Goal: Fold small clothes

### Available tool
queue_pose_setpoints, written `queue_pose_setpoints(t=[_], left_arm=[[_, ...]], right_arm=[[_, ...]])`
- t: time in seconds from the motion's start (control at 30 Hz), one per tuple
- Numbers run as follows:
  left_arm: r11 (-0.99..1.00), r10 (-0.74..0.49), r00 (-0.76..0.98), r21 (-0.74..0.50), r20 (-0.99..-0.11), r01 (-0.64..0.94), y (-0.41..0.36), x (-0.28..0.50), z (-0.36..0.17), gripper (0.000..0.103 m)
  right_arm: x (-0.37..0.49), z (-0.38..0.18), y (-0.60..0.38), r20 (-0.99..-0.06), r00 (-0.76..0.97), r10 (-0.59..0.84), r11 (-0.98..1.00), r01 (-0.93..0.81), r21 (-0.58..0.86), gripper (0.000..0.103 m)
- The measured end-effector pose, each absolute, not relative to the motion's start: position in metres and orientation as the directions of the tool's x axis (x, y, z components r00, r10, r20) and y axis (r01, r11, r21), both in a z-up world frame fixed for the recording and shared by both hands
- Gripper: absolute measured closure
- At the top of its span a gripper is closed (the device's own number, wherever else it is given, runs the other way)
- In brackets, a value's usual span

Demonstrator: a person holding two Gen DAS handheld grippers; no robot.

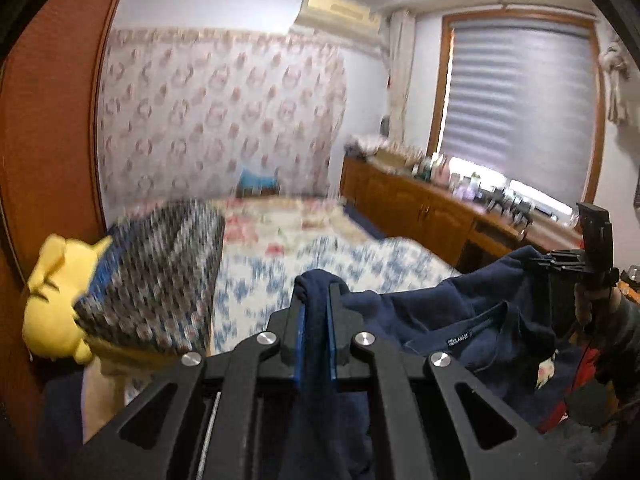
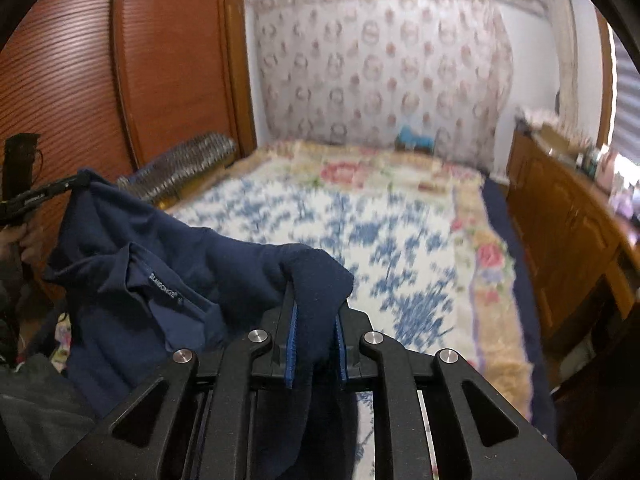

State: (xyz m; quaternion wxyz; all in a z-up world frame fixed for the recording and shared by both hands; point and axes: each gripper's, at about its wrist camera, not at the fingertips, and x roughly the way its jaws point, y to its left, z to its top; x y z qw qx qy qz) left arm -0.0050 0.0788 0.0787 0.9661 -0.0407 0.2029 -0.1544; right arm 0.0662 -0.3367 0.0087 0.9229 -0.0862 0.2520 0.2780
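Navy garment (image 1: 460, 320), soft and limp, hangs above the near edge of the bed (image 2: 360, 220), left gripper (image 1: 316, 300) and right gripper (image 2: 316, 312) each clamped on a shoulder corner, the sensible holds.

One navy shirt (image 1: 440, 320), two tools (image 1: 316, 300)

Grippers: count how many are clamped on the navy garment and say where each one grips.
2. The left gripper pinches one shoulder of the navy garment; the right gripper pinches the other.
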Motion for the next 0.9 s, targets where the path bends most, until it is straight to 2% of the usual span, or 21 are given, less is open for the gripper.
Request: queue_pose_setpoints(t=[0.27, 0.5, 0.6, 0.63, 0.7, 0.77, 0.8, 0.83, 0.9], left_arm=[[0.955, -0.296, 0.921, -0.092, -0.253, 0.281, 0.089, -0.022, 0.147, 0.098], [0.974, -0.225, 0.951, -0.021, -0.212, 0.226, 0.093, 0.017, 0.210, 0.097], [0.986, -0.159, 0.960, 0.012, -0.231, 0.166, 0.097, 0.069, 0.222, 0.094], [0.989, -0.140, 0.959, 0.021, -0.246, 0.150, 0.100, 0.090, 0.220, 0.089], [0.992, -0.116, 0.938, 0.014, -0.327, 0.127, 0.107, 0.139, 0.199, 0.085], [0.992, -0.119, 0.898, -0.014, -0.423, 0.125, 0.114, 0.180, 0.162, 0.084], [0.992, -0.118, 0.871, -0.025, -0.477, 0.121, 0.114, 0.193, 0.140, 0.084], [0.992, -0.120, 0.848, -0.037, -0.516, 0.118, 0.116, 0.202, 0.116, 0.084], [0.990, -0.140, 0.823, -0.053, -0.551, 0.133, 0.116, 0.205, 0.083, 0.080]], right_arm=[[0.027, 0.085, -0.351, -0.373, 0.785, 0.495, 0.831, -0.553, -0.061, 0.091], [0.036, 0.172, -0.346, -0.271, 0.830, 0.488, 0.832, -0.536, -0.144, 0.091], [0.079, 0.200, -0.333, -0.294, 0.840, 0.457, 0.839, -0.517, -0.171, 0.091], [0.101, 0.206, -0.325, -0.304, 0.853, 0.424, 0.853, -0.489, -0.182, 0.090], [0.153, 0.203, -0.311, -0.357, 0.861, 0.363, 0.875, -0.447, -0.188, 0.089], [0.215, 0.176, -0.301, -0.429, 0.856, 0.289, 0.900, -0.396, -0.184, 0.075], [0.237, 0.161, -0.301, -0.462, 0.849, 0.255, 0.913, -0.368, -0.173, 0.063], [0.268, 0.129, -0.297, -0.535, 0.821, 0.201, 0.929, -0.333, -0.162, 0.062], [0.291, 0.082, -0.296, -0.593, 0.790, 0.157, 0.940, -0.304, -0.157, 0.062]])
